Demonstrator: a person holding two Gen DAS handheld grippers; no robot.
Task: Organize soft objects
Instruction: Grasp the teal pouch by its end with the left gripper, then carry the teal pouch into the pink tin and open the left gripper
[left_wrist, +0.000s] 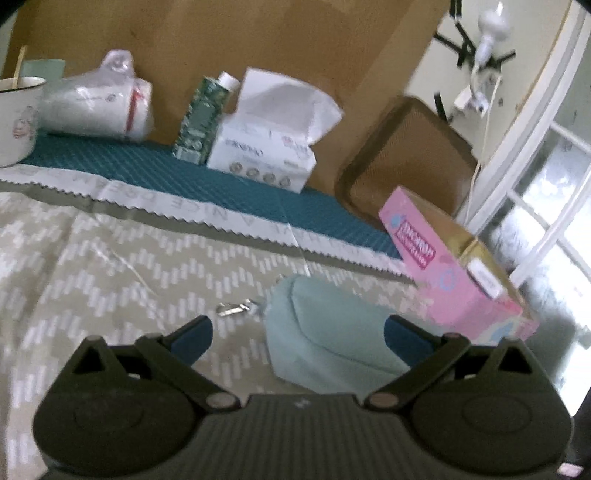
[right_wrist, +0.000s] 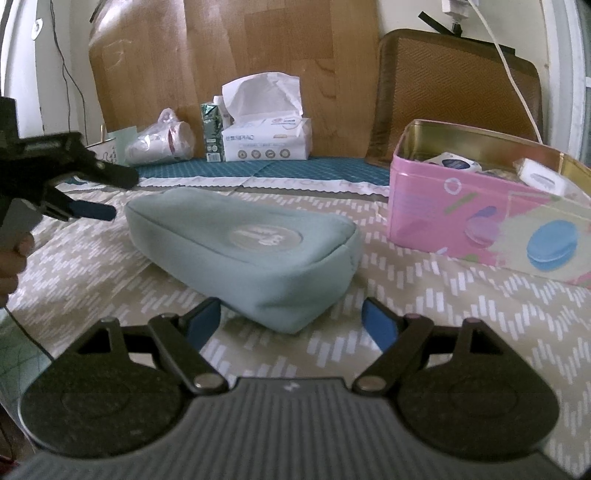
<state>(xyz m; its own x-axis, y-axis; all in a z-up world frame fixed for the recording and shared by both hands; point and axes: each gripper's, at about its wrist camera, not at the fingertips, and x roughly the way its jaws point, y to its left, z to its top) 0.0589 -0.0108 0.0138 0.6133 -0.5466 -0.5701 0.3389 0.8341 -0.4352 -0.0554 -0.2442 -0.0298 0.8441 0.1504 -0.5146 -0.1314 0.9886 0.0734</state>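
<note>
Bed (right_wrist: 461, 314): pouch (right_wrist: 251, 243), pink tin (right_wrist: 461, 221), tissues (right_wrist: 266, 142).

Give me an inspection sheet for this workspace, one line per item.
Surface: chevron-print tablecloth, teal mat at the back.
Job's things: teal zip pouch lying flat, ungripped.
Clutter: pink tin, open, with items inside; tissue box; green carton; bagged cups; mug.
Grippers: left tongs open, right tongs open, both near the pouch.
Cables: white cord on the wall.
Surroundings: wooden board, window.
</note>
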